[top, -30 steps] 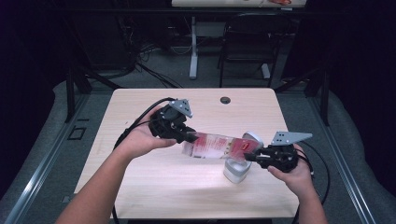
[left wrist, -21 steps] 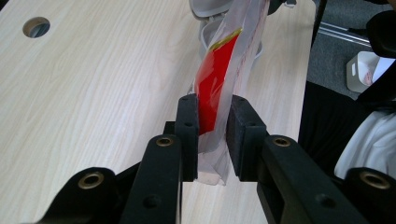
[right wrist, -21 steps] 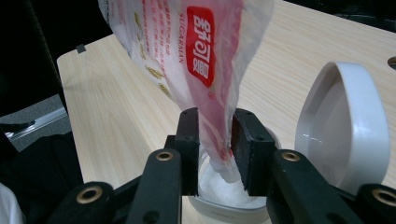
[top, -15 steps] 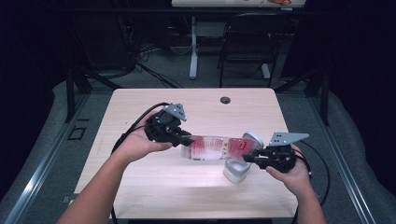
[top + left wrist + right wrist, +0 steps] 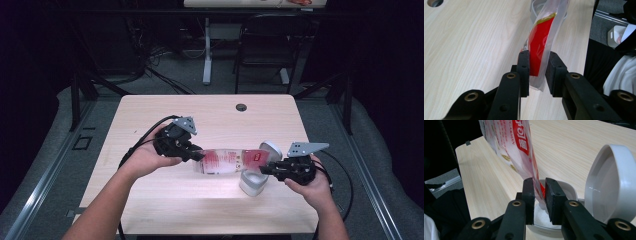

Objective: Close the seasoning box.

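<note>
The sugar bag [image 5: 227, 161] hangs stretched between my two claws over the table [image 5: 150, 115], its lower end tipped into the open white container [image 5: 564, 187], which already holds some white grains (so pouring seems under way, with more left in the bag). My left gripper [image 5: 537, 72] is clenched on the bag's far end and my right gripper [image 5: 539, 195] pinches the end at the container, whose hinged lid [image 5: 611, 180] stands open.

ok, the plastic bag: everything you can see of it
The bag is a clear plastic pouch with red printing and white lettering, stretched roughly level above the table. The left hand-held gripper pinches one end, the right hand-held gripper the other, just over an open white container that holds white granules, its hinged lid up.
</note>
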The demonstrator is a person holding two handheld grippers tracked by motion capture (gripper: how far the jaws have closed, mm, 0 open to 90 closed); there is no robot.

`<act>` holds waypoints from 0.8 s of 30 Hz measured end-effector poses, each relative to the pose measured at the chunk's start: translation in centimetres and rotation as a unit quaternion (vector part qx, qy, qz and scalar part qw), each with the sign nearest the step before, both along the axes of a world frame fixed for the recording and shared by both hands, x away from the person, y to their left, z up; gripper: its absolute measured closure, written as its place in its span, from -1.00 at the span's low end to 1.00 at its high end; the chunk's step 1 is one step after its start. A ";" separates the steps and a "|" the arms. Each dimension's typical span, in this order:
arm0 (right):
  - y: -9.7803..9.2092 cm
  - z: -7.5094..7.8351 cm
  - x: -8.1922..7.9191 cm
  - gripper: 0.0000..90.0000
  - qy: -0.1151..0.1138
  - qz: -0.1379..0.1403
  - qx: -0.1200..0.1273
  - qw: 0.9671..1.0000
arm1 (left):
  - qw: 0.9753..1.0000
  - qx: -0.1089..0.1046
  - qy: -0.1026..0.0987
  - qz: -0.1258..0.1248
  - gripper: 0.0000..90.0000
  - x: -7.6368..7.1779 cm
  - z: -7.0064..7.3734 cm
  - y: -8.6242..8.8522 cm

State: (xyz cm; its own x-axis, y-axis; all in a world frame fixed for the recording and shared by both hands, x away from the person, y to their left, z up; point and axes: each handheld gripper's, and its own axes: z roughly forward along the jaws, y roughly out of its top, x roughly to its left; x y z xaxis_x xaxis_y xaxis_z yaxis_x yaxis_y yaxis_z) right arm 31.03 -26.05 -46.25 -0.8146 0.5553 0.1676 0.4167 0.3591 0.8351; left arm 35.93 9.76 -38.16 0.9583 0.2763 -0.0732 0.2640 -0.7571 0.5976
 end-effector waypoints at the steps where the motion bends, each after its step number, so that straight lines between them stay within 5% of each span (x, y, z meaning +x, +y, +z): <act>1: 0.0 0.0 0.0 0.76 0.000 0.000 0.001 1.000 | 1.000 0.002 0.000 -0.001 0.66 0.0 -0.1 0.0; 24: 0.6 0.8 -0.6 0.98 -0.024 0.025 0.015 0.999 | 1.000 0.005 0.015 0.016 0.63 -0.1 -3.0 1.4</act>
